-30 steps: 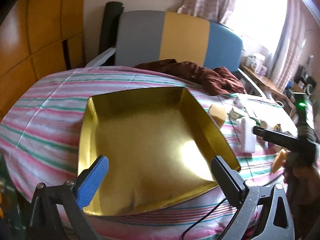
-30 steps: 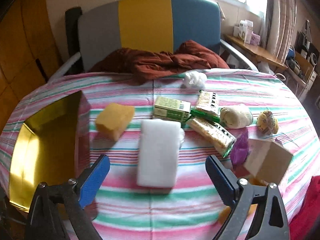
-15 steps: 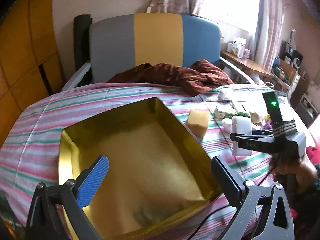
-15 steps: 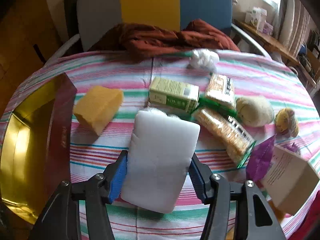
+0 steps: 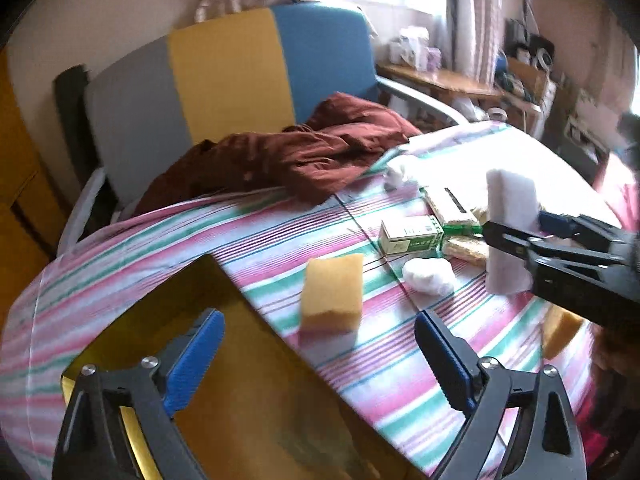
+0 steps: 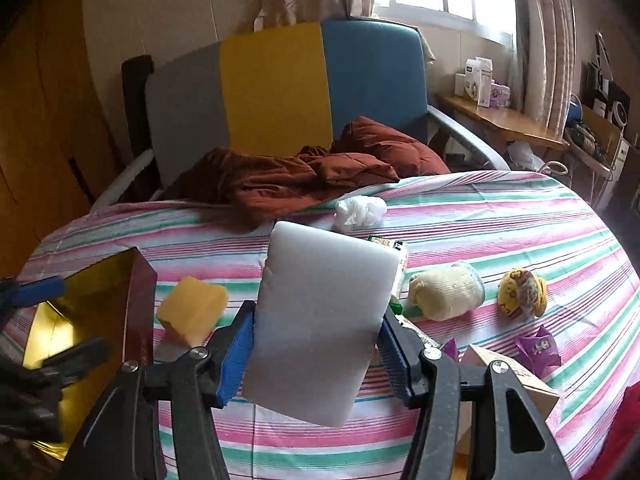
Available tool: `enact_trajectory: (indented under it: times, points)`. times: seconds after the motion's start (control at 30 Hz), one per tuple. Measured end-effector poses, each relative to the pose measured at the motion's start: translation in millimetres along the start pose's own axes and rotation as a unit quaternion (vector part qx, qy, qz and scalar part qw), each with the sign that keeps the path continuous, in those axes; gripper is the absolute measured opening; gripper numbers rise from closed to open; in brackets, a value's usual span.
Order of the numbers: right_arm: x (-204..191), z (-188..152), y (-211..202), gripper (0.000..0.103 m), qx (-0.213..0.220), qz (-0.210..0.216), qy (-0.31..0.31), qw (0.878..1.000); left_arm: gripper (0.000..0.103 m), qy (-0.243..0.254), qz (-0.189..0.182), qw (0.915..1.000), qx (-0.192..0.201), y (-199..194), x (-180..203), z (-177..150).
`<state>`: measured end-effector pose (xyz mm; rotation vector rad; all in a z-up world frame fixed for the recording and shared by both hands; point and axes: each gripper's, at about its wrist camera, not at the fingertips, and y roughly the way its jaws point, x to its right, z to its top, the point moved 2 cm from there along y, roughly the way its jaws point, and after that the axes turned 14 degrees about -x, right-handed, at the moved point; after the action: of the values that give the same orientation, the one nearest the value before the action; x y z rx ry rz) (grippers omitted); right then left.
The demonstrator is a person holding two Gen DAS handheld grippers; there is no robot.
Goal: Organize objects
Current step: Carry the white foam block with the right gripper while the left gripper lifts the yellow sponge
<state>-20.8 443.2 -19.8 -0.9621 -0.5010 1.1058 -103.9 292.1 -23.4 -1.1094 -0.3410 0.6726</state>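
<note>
My right gripper (image 6: 316, 348) is shut on a white foam block (image 6: 320, 320) and holds it upright above the striped tablecloth; the block also shows in the left wrist view (image 5: 510, 232). My left gripper (image 5: 320, 364) is open and empty, over the right edge of the gold-lined box (image 5: 224, 392), which also shows in the right wrist view (image 6: 80, 304). A yellow sponge (image 5: 332, 292) lies just beyond the left gripper, beside the box (image 6: 192, 308).
On the table lie a green-and-white carton (image 5: 412, 236), cracker packs (image 5: 452, 208), a white wad (image 6: 360, 210), a cream sock (image 6: 444, 290), a yellow toy (image 6: 522, 290), purple wrappers (image 6: 538, 348) and a cardboard box (image 6: 508, 380). A brown garment (image 6: 304, 176) hangs from the chair.
My right gripper has closed on the white foam block and lifted it off the table. My left gripper has swung right, from over the box toward the yellow sponge.
</note>
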Motion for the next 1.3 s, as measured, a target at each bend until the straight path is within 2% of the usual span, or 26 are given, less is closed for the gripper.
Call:
enact_trajectory:
  times: [0.13, 0.43, 0.5, 0.53, 0.7, 0.83, 0.97, 1.17, 1.3]
  points:
    - [3.0, 0.9, -1.4, 0.059, 0.0, 0.007, 0.0, 1.0, 0.089, 0.021, 0.011, 0.9991, -0.036, 35.0, 7.8, 21.3]
    - [3.8, 3.3, 1.0, 0.059, -0.005, 0.018, 0.001, 1.0, 0.084, 0.006, 0.016, 0.9937, -0.111, 98.8, 5.1, 44.6]
    - [4.8, 4.1, 2.5, 0.059, -0.007, 0.018, 0.001, 1.0, 0.055, 0.007, 0.007, 0.9916, -0.129, 109.9, 5.7, 44.6]
    - [5.6, 4.5, 3.1, 0.059, -0.007, 0.019, 0.002, 1.0, 0.054, 0.004, 0.005, 0.9912, -0.132, 112.0, 5.5, 43.8]
    - [7.3, 4.1, 2.8, 0.059, -0.003, 0.02, 0.005, 1.0, 0.053, -0.016, -0.008, 0.997, -0.075, 78.0, 2.2, 33.5]
    - [5.8, 3.6, 0.5, 0.059, 0.004, 0.028, 0.001, 1.0, 0.053, -0.045, -0.029, 0.9984, -0.017, 25.5, -7.0, 20.4]
    - [-6.9, 1.4, -3.8, 0.059, 0.013, 0.075, -0.027, 0.997, 0.054, -0.08, -0.033, 0.9959, 0.024, -19.8, -25.9, 0.4]
    - [-45.3, -12.6, -4.7, 0.059, -0.002, 0.156, -0.091, 0.984, 0.054, -0.16, -0.008, 0.9865, 0.037, -63.9, -74.1, -72.1]
    - [-80.9, -25.6, -4.7, 0.059, -0.025, 0.178, -0.139, 0.974, 0.054, -0.218, 0.01, 0.9755, 0.024, -75.5, -108.3, -131.8]
